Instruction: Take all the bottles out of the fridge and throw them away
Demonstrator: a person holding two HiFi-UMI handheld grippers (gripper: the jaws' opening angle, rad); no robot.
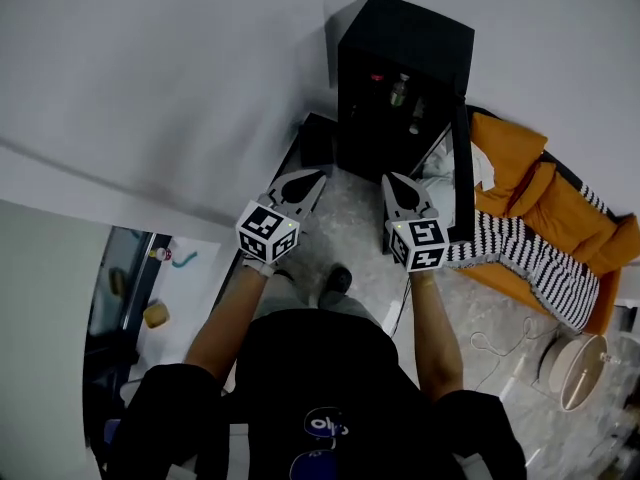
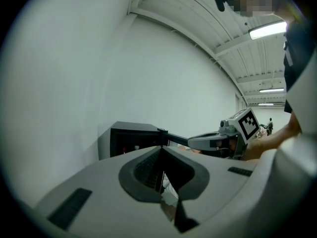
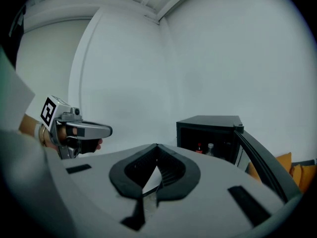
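starting nearest: left gripper [image 1: 316,176], jaws closed together, nothing between them. right gripper [image 1: 392,180], side by side with the left but apart from it, jaws likewise closed and empty. both are aimed toward the fridge and short of it. beneath them: pale marbled floor [image 1: 350,230]. beyond: black fridge [image 1: 405,28] against the white wall [image 1: 150,68], its door [image 1: 463,183] swung open on the right. inside, on the shelves: bottles [image 1: 398,91], at least two upright, one with red on it; full count unclear. right of the fridge: orange sofa [image 1: 565,208] with a striped blanket [image 1: 530,258].
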